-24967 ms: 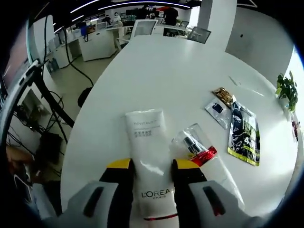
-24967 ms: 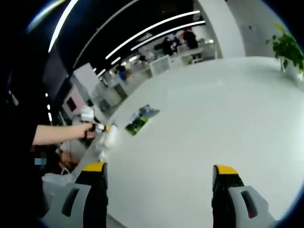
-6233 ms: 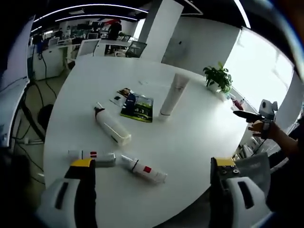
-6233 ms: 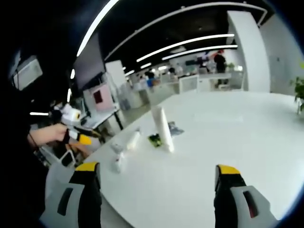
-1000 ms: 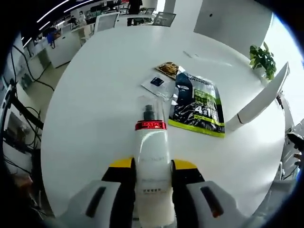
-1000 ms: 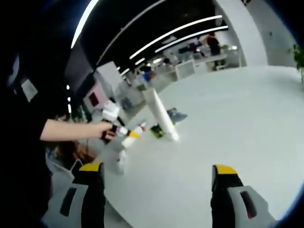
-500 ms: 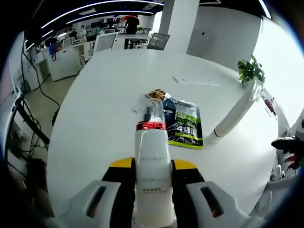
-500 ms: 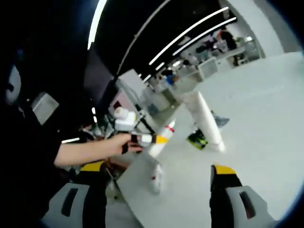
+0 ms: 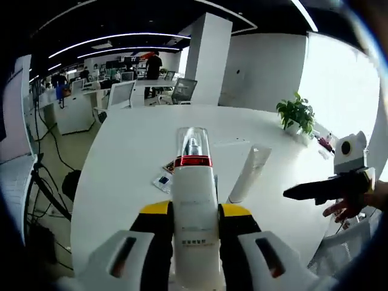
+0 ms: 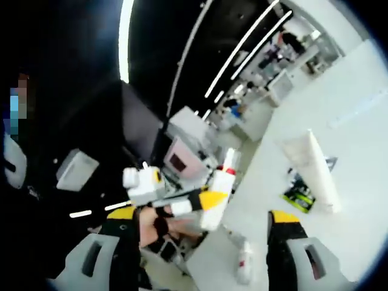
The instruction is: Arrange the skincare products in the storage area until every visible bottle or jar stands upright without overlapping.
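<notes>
The left gripper (image 9: 193, 221) is clamped on a white pump bottle (image 9: 194, 224), holding it by the lower body with the red collar and clear cap (image 9: 193, 141) pointing away, lifted clear above the white table (image 9: 121, 163); in the right gripper view the same bottle (image 10: 217, 197) hangs in the air off the table's near edge, gripper and hand behind it. The right gripper (image 10: 203, 242) has its jaws wide apart with nothing between them.

On the table a white tube (image 9: 248, 174) stands on its cap, upright or nearly so; just beside it lie flat sachets (image 9: 165, 177), partly hidden by the held bottle. In the right gripper view another small bottle (image 10: 242, 262) lies on its side near the table edge, not yet stood up.

The bottle looks like rigid, smooth plastic, probably light to middling in weight; my guess is that it could slip or twist in the jaws if tipped fast, so a grip on the broad body, below the collar, seems right; the clear cap looks thin and is best left alone.
</notes>
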A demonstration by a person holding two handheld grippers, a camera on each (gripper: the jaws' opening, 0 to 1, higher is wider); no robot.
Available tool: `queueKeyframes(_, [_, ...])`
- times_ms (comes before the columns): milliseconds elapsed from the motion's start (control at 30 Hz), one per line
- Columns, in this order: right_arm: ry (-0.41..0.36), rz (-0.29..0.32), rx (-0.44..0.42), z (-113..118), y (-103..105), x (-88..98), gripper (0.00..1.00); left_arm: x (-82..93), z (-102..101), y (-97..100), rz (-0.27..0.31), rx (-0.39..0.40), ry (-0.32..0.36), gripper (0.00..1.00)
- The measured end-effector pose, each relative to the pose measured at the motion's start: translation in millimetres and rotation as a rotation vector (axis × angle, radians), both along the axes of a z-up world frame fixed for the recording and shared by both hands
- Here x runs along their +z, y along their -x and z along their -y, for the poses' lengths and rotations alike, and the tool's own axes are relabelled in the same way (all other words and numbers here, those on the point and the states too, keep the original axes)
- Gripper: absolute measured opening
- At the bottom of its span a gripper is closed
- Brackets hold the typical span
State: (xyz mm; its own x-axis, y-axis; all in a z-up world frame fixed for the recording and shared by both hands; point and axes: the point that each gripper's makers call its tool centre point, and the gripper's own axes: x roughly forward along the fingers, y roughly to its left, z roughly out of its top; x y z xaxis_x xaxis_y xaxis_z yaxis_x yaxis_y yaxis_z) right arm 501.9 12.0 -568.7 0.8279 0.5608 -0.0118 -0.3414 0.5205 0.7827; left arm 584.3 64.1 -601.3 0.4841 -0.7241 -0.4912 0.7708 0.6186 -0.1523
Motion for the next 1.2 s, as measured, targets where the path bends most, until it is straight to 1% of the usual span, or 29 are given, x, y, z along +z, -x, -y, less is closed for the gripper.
queueKeyframes(33, [-0.022, -0.012, -0.006, -1, -5, 2.3, 0.86, 6.4, 1, 4.6, 0.011, -0.011, 0.007, 0.24])
queueKeyframes(100, [-0.032, -0.008, -0.017, -1, -14, 7.1, 0.85, 19.6, 4, 15.1, 0.027, -0.033, 0.014, 0.24])
queueKeyframes(133, [-0.033, -0.009, -0.018, -2, -17, 8.4, 0.85, 25.7, 5, 18.6, 0.042, -0.042, 0.02, 0.24])
queueKeyframes(167, [-0.036, -0.008, -0.017, -4, -21, 11.3, 0.84, 33.5, 8, 24.2, 0.065, -0.067, 0.02, 0.24])
queueKeyframes(200, [-0.039, -0.008, -0.017, -7, -23, 13.9, 0.83, 38.2, 9, 27.4, 0.072, -0.068, 0.022, 0.24])
queueKeyframes(233, [-0.041, -0.01, -0.016, -9, -26, 17.4, 0.82, 46.8, 11, 31.0, 0.104, -0.078, 0.028, 0.24])
queueKeyframes(300, [-0.042, -0.006, -0.013, -13, -30, 23.0, 0.82, 57.1, 15, 38.6, 0.134, -0.099, 0.024, 0.24])
queueKeyframes(333, [-0.04, -0.005, -0.007, -15, -31, 25.4, 0.81, 62.0, 17, 40.5, 0.161, -0.107, 0.024, 0.24])
queueKeyframes(367, [-0.037, -0.005, 0.002, -18, -32, 26.8, 0.8, 64.8, 18, 44.0, 0.16, -0.109, 0.026, 0.24])
queueKeyframes(467, [-0.039, -0.009, 0.017, -22, -35, 29.2, 0.77, 75.3, 25, 52.5, 0.2, -0.135, 0.031, 0.24])
queueKeyframes(500, [-0.046, -0.007, 0.02, -22, -35, 32.2, 0.76, 77.7, 28, 55.8, 0.215, -0.152, 0.023, 0.24])
queueKeyframes(667, [-0.072, 0.01, 0.011, -20, -37, 45.1, 0.72, 85.9, 35, 63.5, 0.262, -0.182, 0.015, 0.24])
queueKeyframes(733, [-0.082, 0.017, 0.012, -20, -36, 47.8, 0.69, 86.5, 38, 65.5, 0.258, -0.191, 0.02, 0.24])
queueKeyframes(767, [-0.082, 0.015, 0.013, -20, -37, 48.4, 0.67, 86.1, 42, 67.6, 0.263, -0.207, 0.015, 0.24])
queueKeyframes(833, [-0.069, 0.008, 0.018, -19, -36, 49.1, 0.62, 84.9, 46, 71.8, 0.272, -0.232, 0.0, 0.24])
queueKeyframes(900, [-0.043, 0.026, 0.006, -18, -35, 52.9, 0.55, 85.2, 48, 75.2, 0.289, -0.246, -0.01, 0.24])
queueKeyframes(933, [-0.044, 0.024, 0.002, -17, -35, 54.5, 0.51, 85.1, 49, 76.3, 0.285, -0.25, -0.01, 0.24])
queueKeyframes(967, [-0.053, 0.026, -0.008, -15, -34, 57.2, 0.47, 85.1, 50, 77.6, 0.285, -0.256, -0.012, 0.24])
queueKeyframes(1033, [-0.074, 0.049, 0.01, -17, -32, 64.8, 0.34, 84.7, 52, 77.7, 0.29, -0.26, -0.014, 0.24])
queueKeyframes(1067, [-0.077, 0.033, 0.006, -18, -31, 65.3, 0.33, 84.0, 53, 77.4, 0.296, -0.264, -0.024, 0.24])
queueKeyframes(1100, [-0.044, 0.069, -0.01, -15, -32, 68.3, 0.32, 84.2, 52, 77.2, 0.299, -0.264, -0.026, 0.24])
queueKeyframes(1167, [-0.036, 0.085, -0.009, -14, -29, 71.6, 0.31, 85.9, 53, 77.6, 0.299, -0.269, -0.019, 0.24])
queueKeyframes(1200, [-0.016, 0.086, -0.018, -12, -28, 71.3, 0.28, 86.9, 53, 78.7, 0.301, -0.271, -0.015, 0.24])
